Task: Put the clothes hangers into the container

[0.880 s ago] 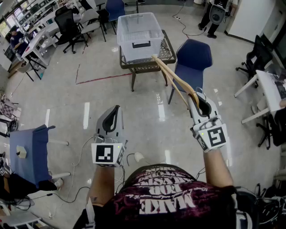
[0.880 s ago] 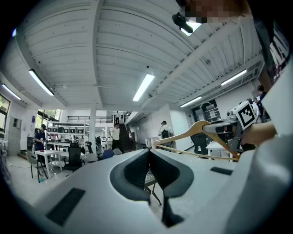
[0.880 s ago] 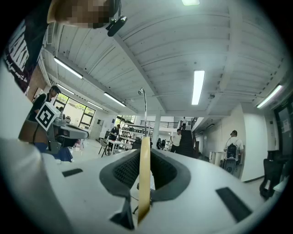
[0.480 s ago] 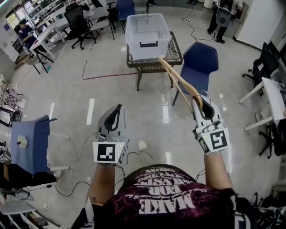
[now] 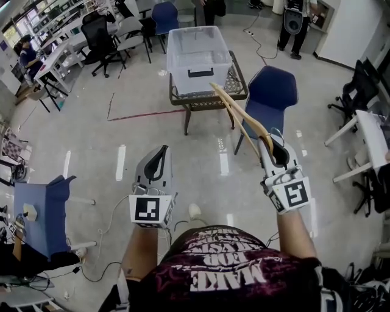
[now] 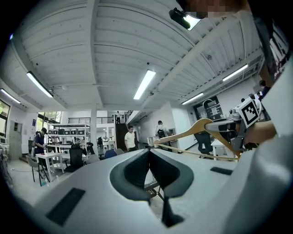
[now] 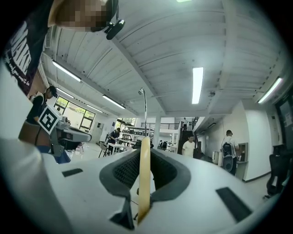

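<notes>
Well short of the container [image 5: 198, 52], right claw [image 5: 270, 141] pinches a wooden hanger [image 5: 234, 106] level, apparently for carrying; left claw [image 5: 158, 152] is closed, empty.

The clear container [image 5: 198, 52] now looks a bit bigger, and it sits a little lower in the frame and more to the right than at first. Its surface [image 5: 236, 82] and the blue chair [image 5: 272, 91] next to it have slid lower too. The right tongs [image 5: 267, 141] holding the wooden hanger [image 5: 233, 105] sit a touch lower. A person in dark clothes [image 5: 212, 6] now shows at the top edge
</notes>
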`<state>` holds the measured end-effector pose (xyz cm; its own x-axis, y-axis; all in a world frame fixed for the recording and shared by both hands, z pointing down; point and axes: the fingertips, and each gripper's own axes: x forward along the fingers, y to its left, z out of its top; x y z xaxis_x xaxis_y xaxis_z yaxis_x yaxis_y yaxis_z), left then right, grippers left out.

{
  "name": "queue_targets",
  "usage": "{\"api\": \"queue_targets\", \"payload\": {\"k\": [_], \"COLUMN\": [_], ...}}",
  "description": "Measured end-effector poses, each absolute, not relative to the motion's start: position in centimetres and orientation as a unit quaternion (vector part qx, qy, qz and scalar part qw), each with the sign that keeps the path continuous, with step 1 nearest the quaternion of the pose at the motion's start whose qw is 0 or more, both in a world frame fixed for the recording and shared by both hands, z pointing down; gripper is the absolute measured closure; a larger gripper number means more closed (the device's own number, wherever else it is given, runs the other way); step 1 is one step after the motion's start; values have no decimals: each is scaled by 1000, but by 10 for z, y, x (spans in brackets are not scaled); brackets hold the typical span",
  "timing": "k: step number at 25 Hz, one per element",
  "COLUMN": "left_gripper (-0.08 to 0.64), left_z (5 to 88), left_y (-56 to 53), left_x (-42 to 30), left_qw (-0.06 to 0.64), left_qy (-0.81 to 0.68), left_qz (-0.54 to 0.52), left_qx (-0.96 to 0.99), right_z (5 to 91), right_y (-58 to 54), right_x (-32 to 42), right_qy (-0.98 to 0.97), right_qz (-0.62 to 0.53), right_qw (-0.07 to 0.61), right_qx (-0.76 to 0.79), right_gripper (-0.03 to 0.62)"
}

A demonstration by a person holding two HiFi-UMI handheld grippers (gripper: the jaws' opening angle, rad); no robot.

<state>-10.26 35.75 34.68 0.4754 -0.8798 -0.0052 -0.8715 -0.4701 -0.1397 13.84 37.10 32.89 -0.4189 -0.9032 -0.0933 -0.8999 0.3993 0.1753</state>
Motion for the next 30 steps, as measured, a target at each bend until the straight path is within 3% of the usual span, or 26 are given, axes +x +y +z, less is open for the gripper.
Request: {"api": "queue_targets", "payload": {"k": [18,30], "left_gripper": [555,555], "left_z": [347,376], "left_y": [217,181], "left_x": [-161,-167], "left_qw": [59,38], "left_qy": [500,475], "left_qz": [-34,-43], "left_qx": [-864,-878], "right_z": [322,325], "right_y": [236,211], "right_x": [100,84], "right_qy": [-820,-818], "right_qz": [-91,-74], "right_qw": [1,3], "right_qx": [565,570], "right_gripper": [531,531]}}
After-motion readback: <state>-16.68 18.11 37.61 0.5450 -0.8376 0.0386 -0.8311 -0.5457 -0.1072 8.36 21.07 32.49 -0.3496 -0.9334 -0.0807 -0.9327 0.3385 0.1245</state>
